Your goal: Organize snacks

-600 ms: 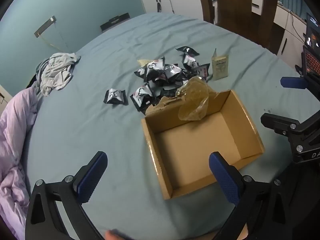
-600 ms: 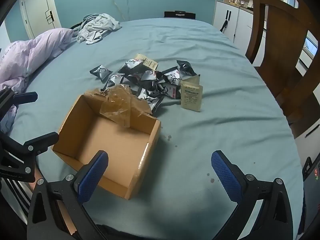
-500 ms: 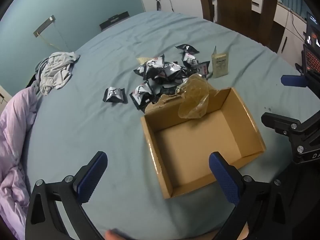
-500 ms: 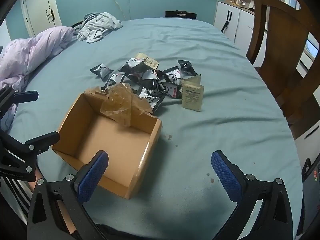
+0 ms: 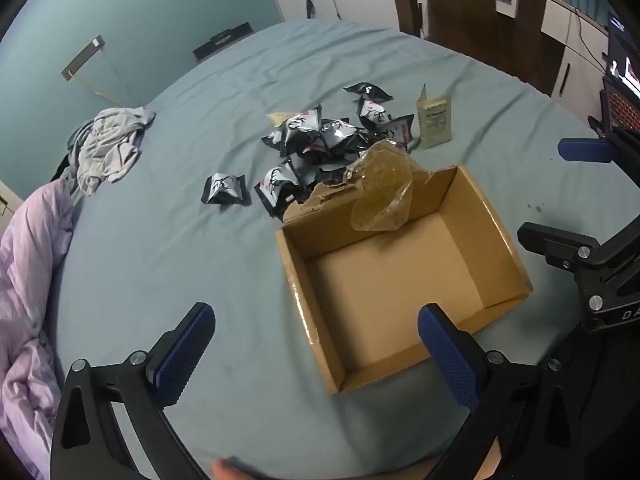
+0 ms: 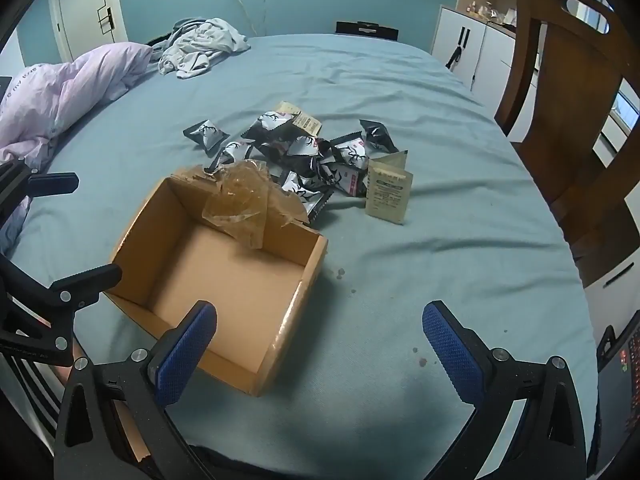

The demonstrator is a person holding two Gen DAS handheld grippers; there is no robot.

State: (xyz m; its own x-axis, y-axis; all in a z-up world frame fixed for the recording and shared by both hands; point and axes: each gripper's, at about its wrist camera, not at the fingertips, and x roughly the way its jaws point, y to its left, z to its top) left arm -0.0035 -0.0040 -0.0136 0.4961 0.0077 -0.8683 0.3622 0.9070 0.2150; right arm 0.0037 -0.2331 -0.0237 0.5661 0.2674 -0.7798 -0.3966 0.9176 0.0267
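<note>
Both grippers hang over the bed with jaws spread wide, holding nothing: the left gripper by the box's near-left corner, the right gripper over its near-right side. The box sits open and bare inside, crumpled film draped on its torn far wall. The snacks lie piled at 12 o'clock just beyond it, one packet apart at 10, a beige sachet at 1.

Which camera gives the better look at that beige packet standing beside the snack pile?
The right wrist view: the beige packet stands nearer, printed front facing the camera. In the left wrist view it is farther and smaller.
</note>
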